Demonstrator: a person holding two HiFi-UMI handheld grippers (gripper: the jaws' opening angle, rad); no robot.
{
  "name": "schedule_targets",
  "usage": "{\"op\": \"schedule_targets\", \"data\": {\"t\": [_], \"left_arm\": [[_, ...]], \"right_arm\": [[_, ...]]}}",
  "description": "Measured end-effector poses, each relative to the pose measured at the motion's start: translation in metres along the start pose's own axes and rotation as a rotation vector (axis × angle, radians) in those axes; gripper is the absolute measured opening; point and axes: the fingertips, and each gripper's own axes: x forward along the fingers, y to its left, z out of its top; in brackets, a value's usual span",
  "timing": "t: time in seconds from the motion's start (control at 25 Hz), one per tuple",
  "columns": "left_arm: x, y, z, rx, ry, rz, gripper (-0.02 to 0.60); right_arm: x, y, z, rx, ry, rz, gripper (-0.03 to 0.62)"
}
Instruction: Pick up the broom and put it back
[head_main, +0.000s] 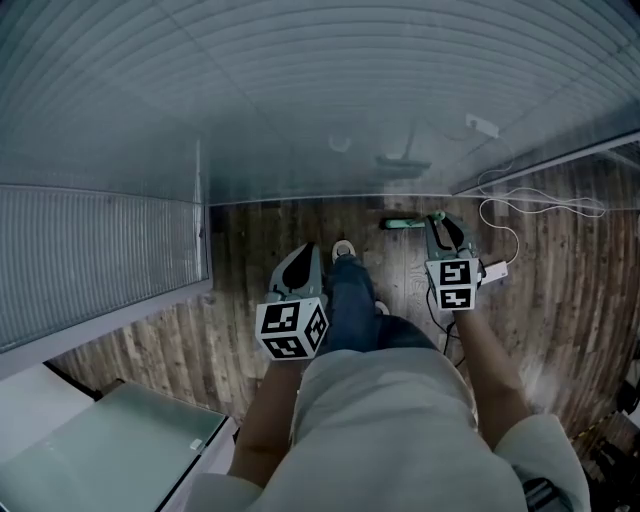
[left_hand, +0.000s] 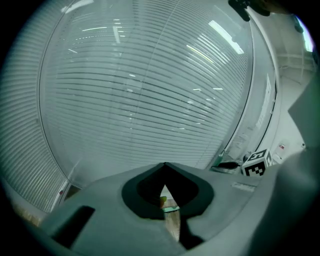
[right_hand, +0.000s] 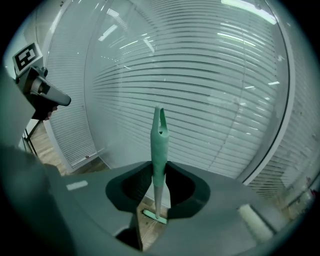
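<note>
No text, label, brand or number is legible; only square marker patterns (head_main: 291, 330) are noted, unreadable as text.

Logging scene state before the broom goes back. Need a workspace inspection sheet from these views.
Surface: wood plank floor.
Job's things: green broom, upright, head resting on the floor.
Clutter: nothing seen near the broom.
Claws: right claw shut on the broom's handle; left claw shut, holding nothing.
Cables: white cable looped on the floor to the right.
Surroundings: glass wall with blinds just ahead; the person's legs between the claws.
</note>
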Motion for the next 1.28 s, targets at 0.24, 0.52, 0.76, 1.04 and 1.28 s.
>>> {"op": "schedule_targets", "data": {"t": [0.24,0.52,0.76,1.04,1.28], "left_arm": [[0.012,0.000,0.002,0.003,0.008,-0.017,0.005],[0.018,0.004,-0.004,-0.004,0.034,-0.025,0.005],[0.025,0.007,0.000,-0.001,0.031,-0.026,0.005],[0.023,0.011,-0.004,-0.009,0.032,-0.016,0.005],[0.021,0.016,-0.009,-0.017,0.041,-0.012,0.005]], "right_arm": [[0.016,-0.007,-0.015,0.007,0.029,-0.036,0.095],[0.031,-0.010,-0.023,0.009,0.060,-0.062,0.095],[0.049,-0.009,-0.035,-0.011,0.103,-0.062,0.095],[0.063,0.000,-0.041,-0.034,0.123,-0.060,0.095],[0.072,0.002,-0.039,-0.034,0.131,-0.065,0.095]]}}
